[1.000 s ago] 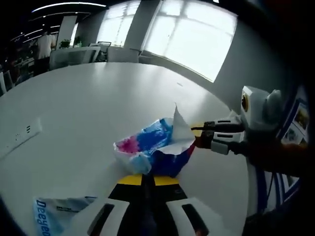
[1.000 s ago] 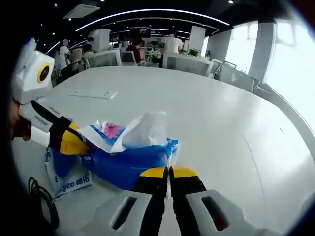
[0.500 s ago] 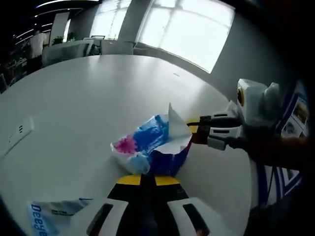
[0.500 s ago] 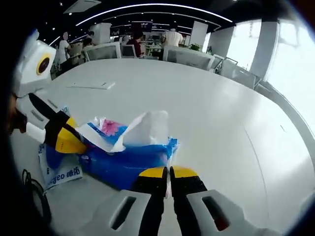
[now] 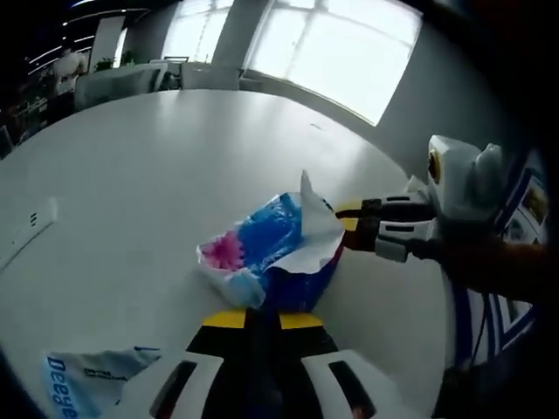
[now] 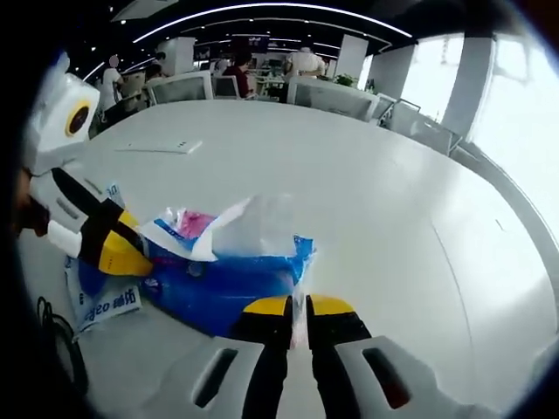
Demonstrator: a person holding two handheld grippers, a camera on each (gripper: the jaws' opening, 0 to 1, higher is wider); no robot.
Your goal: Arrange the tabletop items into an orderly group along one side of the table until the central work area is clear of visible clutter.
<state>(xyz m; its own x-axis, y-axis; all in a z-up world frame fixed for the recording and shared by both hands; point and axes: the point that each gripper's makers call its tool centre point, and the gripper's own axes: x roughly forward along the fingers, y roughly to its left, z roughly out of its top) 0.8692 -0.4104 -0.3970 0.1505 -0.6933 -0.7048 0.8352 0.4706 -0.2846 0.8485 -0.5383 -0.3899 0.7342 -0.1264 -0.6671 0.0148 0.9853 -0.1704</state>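
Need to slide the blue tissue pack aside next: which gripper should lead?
Probably either: the left gripper and right gripper each look shut on opposite edges of the blue plastic tissue pack, so moving together seems safest.

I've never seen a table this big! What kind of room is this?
Probably an open office. The big white table sits near desks with office chairs, people work at the back, and large windows run along one wall.
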